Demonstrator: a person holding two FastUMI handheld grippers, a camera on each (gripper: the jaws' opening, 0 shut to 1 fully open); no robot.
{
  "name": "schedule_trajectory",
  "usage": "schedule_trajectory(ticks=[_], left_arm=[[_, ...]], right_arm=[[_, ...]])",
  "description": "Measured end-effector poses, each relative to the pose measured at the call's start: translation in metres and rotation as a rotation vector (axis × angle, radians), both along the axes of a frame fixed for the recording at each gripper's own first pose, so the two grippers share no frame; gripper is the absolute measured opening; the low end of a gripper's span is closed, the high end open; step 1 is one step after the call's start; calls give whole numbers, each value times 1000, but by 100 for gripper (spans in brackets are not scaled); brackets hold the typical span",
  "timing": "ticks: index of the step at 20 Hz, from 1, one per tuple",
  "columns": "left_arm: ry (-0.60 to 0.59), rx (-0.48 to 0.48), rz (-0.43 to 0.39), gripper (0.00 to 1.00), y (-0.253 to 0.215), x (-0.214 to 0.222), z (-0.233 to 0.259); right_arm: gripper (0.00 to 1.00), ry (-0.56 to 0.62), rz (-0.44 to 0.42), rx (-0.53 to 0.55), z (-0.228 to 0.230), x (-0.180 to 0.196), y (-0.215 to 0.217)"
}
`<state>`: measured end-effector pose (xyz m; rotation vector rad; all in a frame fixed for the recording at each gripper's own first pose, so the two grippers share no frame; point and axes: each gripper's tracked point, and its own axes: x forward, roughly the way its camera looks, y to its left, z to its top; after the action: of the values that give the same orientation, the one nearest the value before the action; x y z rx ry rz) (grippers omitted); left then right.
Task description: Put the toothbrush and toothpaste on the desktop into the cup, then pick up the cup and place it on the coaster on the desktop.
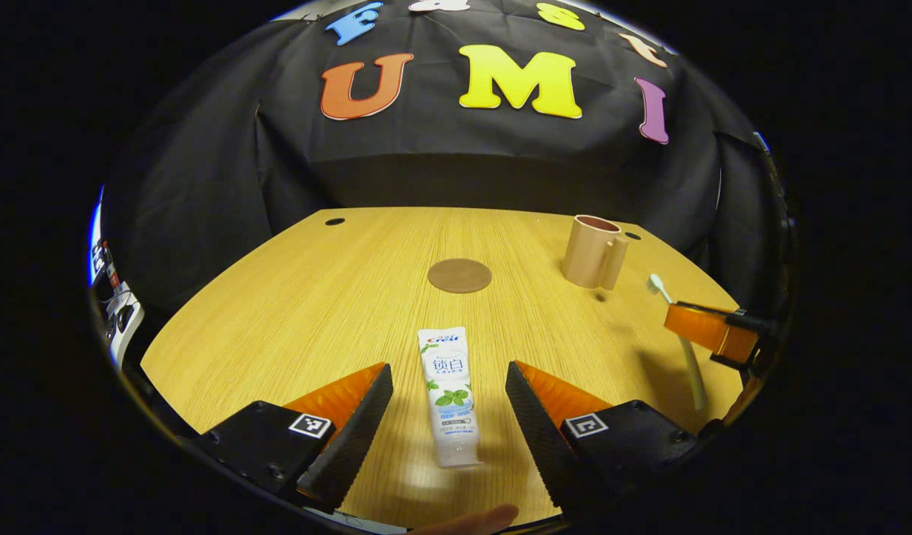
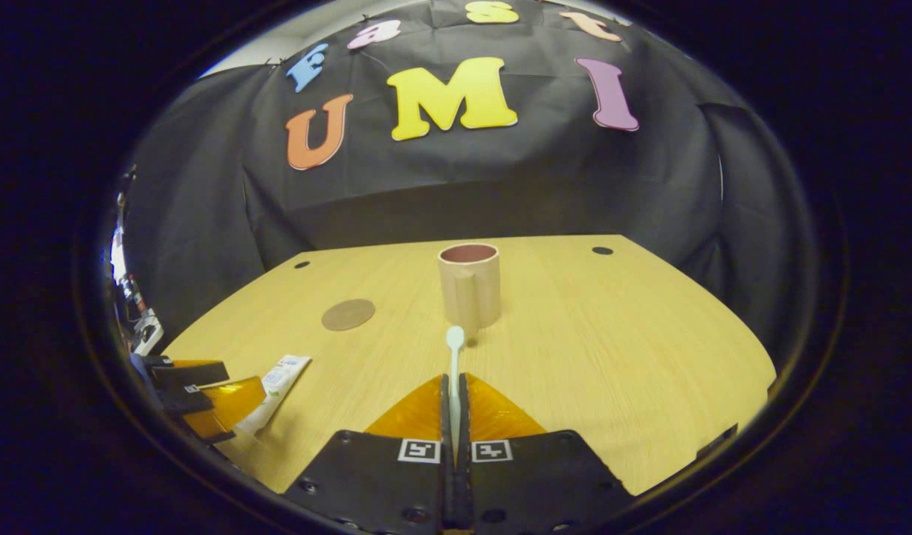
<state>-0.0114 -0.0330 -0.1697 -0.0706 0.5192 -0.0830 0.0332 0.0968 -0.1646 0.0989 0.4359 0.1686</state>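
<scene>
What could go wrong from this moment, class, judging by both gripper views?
1. The right gripper pinches the thin white toothbrush low on its handle, so the long free end might swing and miss the narrow mouth of the beige plastic cup.
2. A knock from the brush could tip the cup.
3. The open left gripper straddles the white toothpaste tube lying flat on the wooden table; its fingers may scrape the table or slip off.

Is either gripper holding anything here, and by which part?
The right gripper is shut on the toothbrush, clamping its handle, head pointing toward the cup. The left gripper is open, straddling the toothpaste lying on the desktop, holding nothing.
</scene>
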Motion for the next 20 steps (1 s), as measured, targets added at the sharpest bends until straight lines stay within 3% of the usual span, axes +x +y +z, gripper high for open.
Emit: schedule_trajectory(ticks=[7,8,9,10,11,12,13,14,20], left_arm=[[104,-2,-10,90,-7,4,-25],[122,-3,-14,96,-9,4,-30],[139,-8,-13,84,-9,4,-33],[140,-7,-6,80,-6,4,-34],[136,-8,-7,82,-5,5,-33],[139,-10,-7,75,-6,6,-34],[140,-8,-6,78,-5,6,-33],[138,1,-6,69,-3,5,-34],[128,10,12,47,2,9,-35]], right_arm=[[1,-66,-13,-20,16,-3,-9],[1,-64,-16,-15,16,-3,-9],[1,-65,-22,-10,17,-2,-10],[1,-68,-34,1,19,-1,-13],[1,-71,-45,14,19,1,-14],[0,-70,-54,19,20,1,-17],[1,-69,-61,20,18,2,-21],[0,-68,-69,32,19,2,-22],[1,-74,-79,46,24,1,-30]])
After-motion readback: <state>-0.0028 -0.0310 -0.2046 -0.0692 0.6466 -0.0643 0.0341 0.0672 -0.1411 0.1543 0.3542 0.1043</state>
